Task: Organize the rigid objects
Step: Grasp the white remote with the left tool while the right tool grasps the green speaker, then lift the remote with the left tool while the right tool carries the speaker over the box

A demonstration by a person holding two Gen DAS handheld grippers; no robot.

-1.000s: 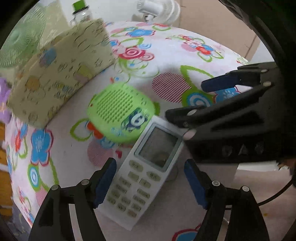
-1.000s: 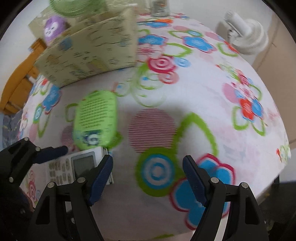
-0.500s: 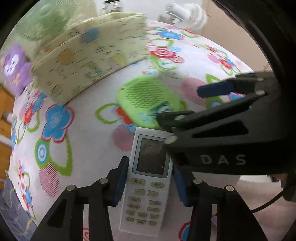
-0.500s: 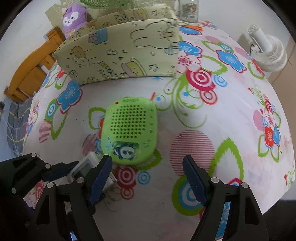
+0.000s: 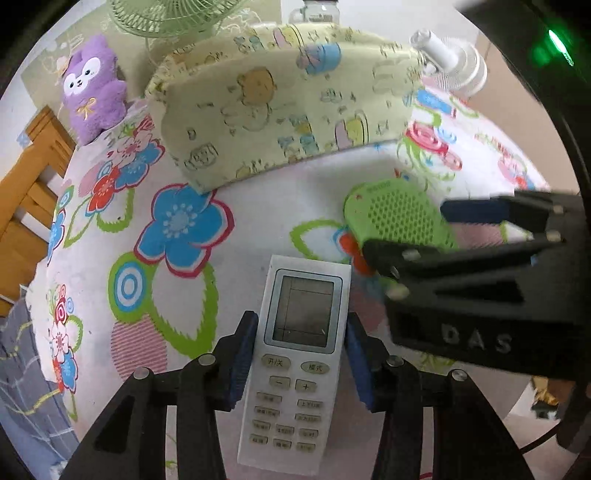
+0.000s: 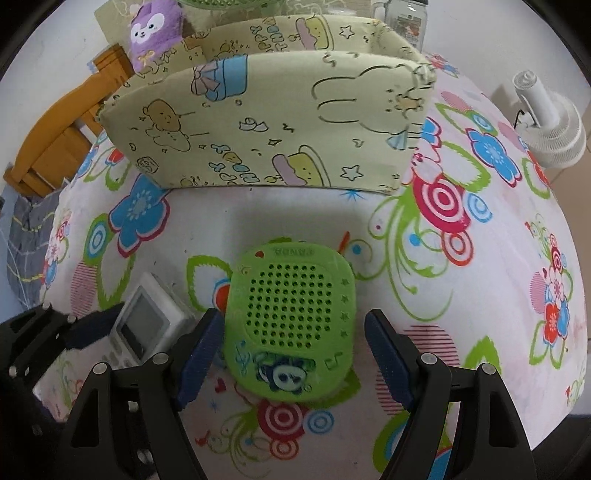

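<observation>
A white remote control point(image 5: 295, 354) with a grey screen lies between the blue pads of my left gripper point(image 5: 300, 360), which is shut on its sides. The remote also shows in the right wrist view point(image 6: 142, 328) at the lower left. A green perforated speaker with a panda face point(image 6: 291, 325) lies on the flowered tablecloth point(image 6: 480, 277). My right gripper point(image 6: 293, 354) is open, its pads on either side of the speaker, apart from it. The speaker shows in the left wrist view point(image 5: 399, 218) behind the right gripper's fingers point(image 5: 472, 212).
A yellow cartoon-print fabric box point(image 6: 266, 122) stands behind the speaker and shows in the left wrist view point(image 5: 280, 99). A purple plush toy point(image 5: 92, 85), a green fan point(image 5: 166, 14), a glass jar point(image 6: 402, 14) and a white fan point(image 6: 546, 118) lie beyond. A wooden chair point(image 5: 26, 184) stands left.
My left gripper has closed on the remote and turned it upright in view. My right gripper has moved left and forward until its open pads straddle the green speaker.
</observation>
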